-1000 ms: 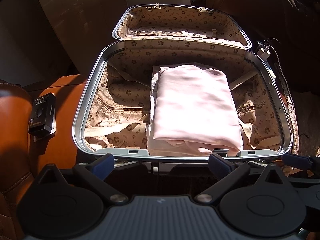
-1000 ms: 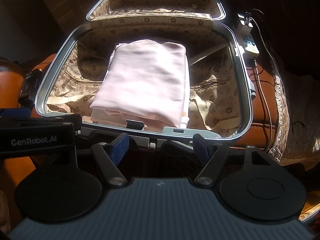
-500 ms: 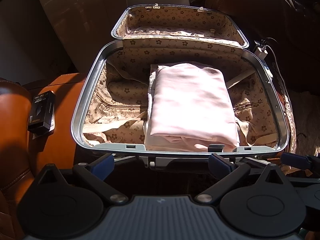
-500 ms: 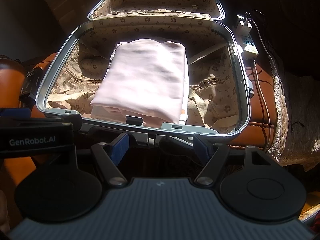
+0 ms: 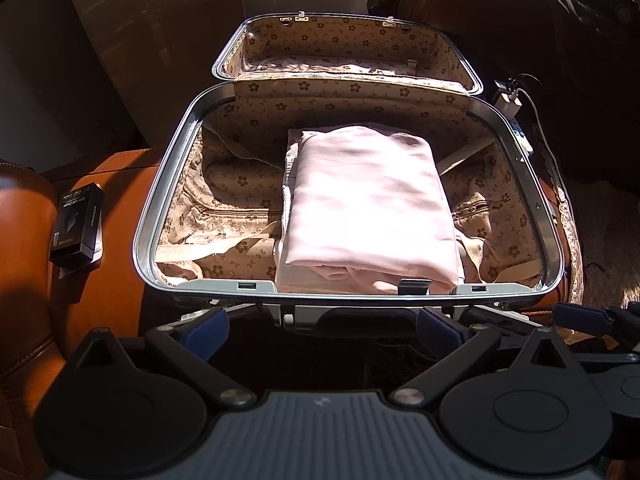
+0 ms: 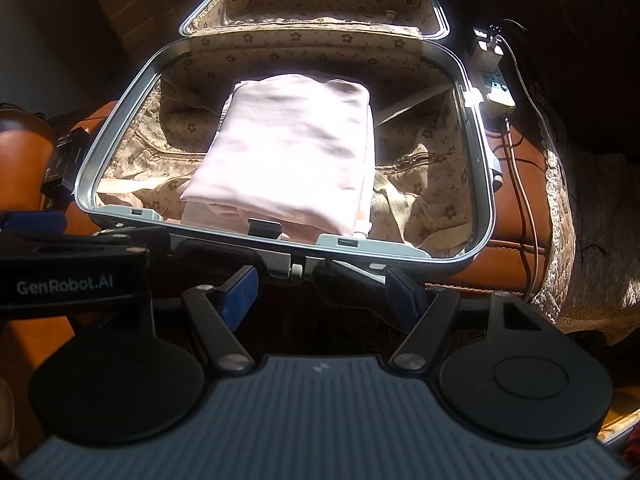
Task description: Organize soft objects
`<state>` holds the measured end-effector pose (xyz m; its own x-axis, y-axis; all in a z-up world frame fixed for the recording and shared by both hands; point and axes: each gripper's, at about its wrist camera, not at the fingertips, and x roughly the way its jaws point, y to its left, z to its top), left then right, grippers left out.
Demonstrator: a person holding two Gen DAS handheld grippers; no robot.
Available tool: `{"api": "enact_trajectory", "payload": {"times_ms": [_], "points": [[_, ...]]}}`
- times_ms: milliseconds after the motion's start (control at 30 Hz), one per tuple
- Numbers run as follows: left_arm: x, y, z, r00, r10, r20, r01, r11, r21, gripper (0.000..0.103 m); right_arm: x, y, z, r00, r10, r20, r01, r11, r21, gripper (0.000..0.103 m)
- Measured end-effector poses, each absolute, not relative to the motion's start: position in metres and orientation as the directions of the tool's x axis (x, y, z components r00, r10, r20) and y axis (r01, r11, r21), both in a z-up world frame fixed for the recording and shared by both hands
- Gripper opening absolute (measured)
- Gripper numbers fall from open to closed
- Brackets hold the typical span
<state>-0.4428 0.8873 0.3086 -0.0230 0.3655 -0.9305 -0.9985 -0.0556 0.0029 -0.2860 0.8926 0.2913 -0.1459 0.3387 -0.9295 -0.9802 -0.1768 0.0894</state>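
A folded pale pink cloth (image 5: pixel 368 204) (image 6: pixel 292 144) lies in the middle of an open suitcase (image 5: pixel 150 216) (image 6: pixel 486 168) with a flower-print lining and a raised lid. My left gripper (image 5: pixel 320 328) hangs open in front of the suitcase's near rim, nothing between its blue fingertips. My right gripper (image 6: pixel 322 296) is open too, just short of the same rim and empty. In the right wrist view, the left gripper's body (image 6: pixel 72 276) shows at the left edge.
The suitcase rests on an orange-brown leather seat (image 5: pixel 116 208). A small black box (image 5: pixel 76 226) lies left of it. A white power strip with cables (image 6: pixel 490 72) sits at its right edge. A lace-trimmed cover (image 6: pixel 560 240) hangs on the right. A dark leather seat (image 5: pixel 520 20) stands behind.
Both grippers have drawn back and up a little from the suitcase, so its near rim sits higher in both views. The cloth has not moved.
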Motion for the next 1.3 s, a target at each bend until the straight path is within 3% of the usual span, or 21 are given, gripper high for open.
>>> {"api": "enact_trajectory", "payload": {"times_ms": [433,1300], "points": [[-0.449,0.878,0.309,0.011,0.394,-0.919,-0.995,-0.086,-0.049,0.102,-0.284,0.887,0.294,-0.174,0.367,-0.914,-0.976,-0.190,0.109,0.079],[-0.460,0.861,0.303,-0.018,0.397,-0.918,-0.994,-0.110,-0.027,0.103,-0.283,0.877,0.286,-0.156,0.367,-0.917,-0.978,-0.187,0.091,0.079]]}}
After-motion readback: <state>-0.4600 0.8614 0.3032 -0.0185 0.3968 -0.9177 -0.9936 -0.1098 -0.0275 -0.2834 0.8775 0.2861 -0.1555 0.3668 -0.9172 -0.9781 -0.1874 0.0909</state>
